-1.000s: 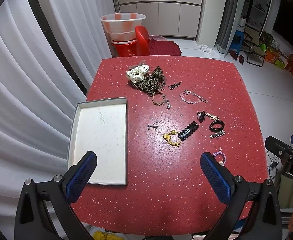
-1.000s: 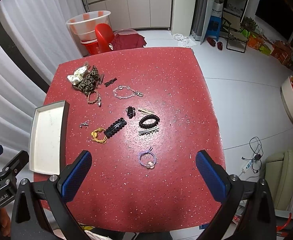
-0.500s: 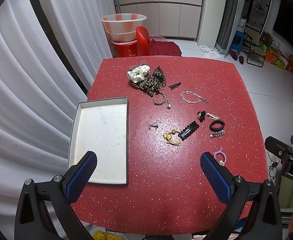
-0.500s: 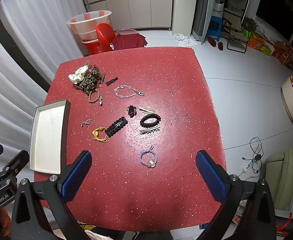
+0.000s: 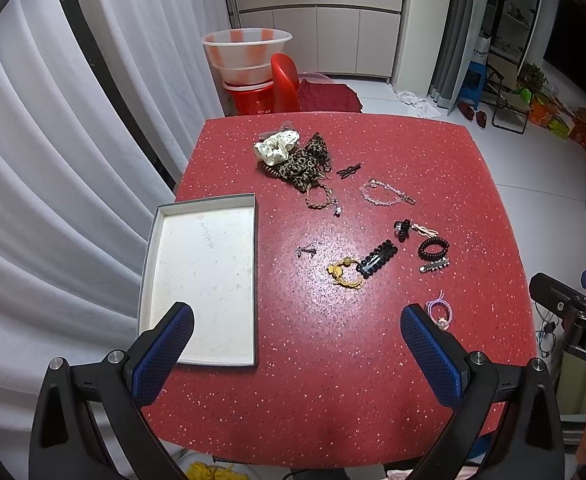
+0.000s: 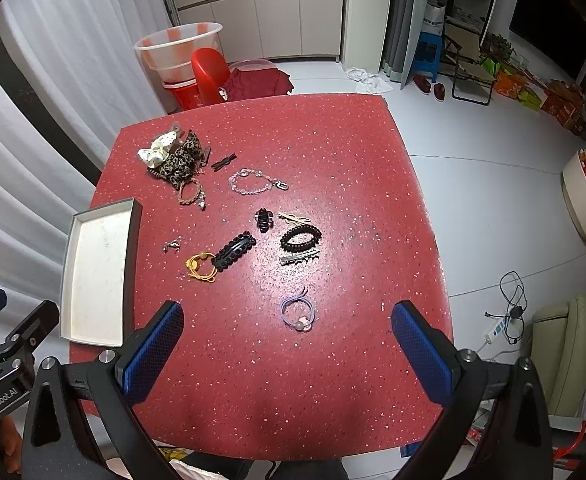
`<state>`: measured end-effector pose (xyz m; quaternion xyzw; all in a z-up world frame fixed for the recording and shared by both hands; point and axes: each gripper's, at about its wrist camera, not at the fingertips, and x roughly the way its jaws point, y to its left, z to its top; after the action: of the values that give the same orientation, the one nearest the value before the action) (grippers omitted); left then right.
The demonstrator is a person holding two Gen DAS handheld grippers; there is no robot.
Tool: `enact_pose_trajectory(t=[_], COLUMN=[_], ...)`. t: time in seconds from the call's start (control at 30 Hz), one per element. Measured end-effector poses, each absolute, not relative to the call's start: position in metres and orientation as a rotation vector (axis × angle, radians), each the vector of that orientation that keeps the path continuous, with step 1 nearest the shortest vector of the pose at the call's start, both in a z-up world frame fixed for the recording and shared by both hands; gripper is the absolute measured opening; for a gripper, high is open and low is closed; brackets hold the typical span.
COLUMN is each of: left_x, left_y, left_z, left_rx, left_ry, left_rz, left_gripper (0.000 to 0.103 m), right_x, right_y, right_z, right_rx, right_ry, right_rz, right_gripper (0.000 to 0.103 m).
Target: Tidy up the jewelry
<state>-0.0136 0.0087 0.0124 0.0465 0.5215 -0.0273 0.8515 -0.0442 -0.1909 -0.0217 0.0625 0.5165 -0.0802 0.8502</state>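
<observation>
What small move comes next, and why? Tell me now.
Probably lower the right tongs onto the purple hair tie. It lies nearest, right between their open fingers, and nothing is held. The tray on the table's left side holds nothing yet, and the left tongs also hang open above the table.
</observation>
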Motion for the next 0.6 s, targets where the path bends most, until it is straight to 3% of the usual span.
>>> enact_pose_trajectory(t=[0.6], left_x=[-0.015], left_y=[0.0094], left_z=[0.0115], left_rx=[0.098], left_ry=[1.097], left_rz=[-0.057], left_gripper=[0.103], right_x=[-0.0467], right_y=[-0.188], right_z=[-0.0222], right_rx=[0.13], right_ry=[1.084], right_rz=[-0.168], right_gripper=[0.103])
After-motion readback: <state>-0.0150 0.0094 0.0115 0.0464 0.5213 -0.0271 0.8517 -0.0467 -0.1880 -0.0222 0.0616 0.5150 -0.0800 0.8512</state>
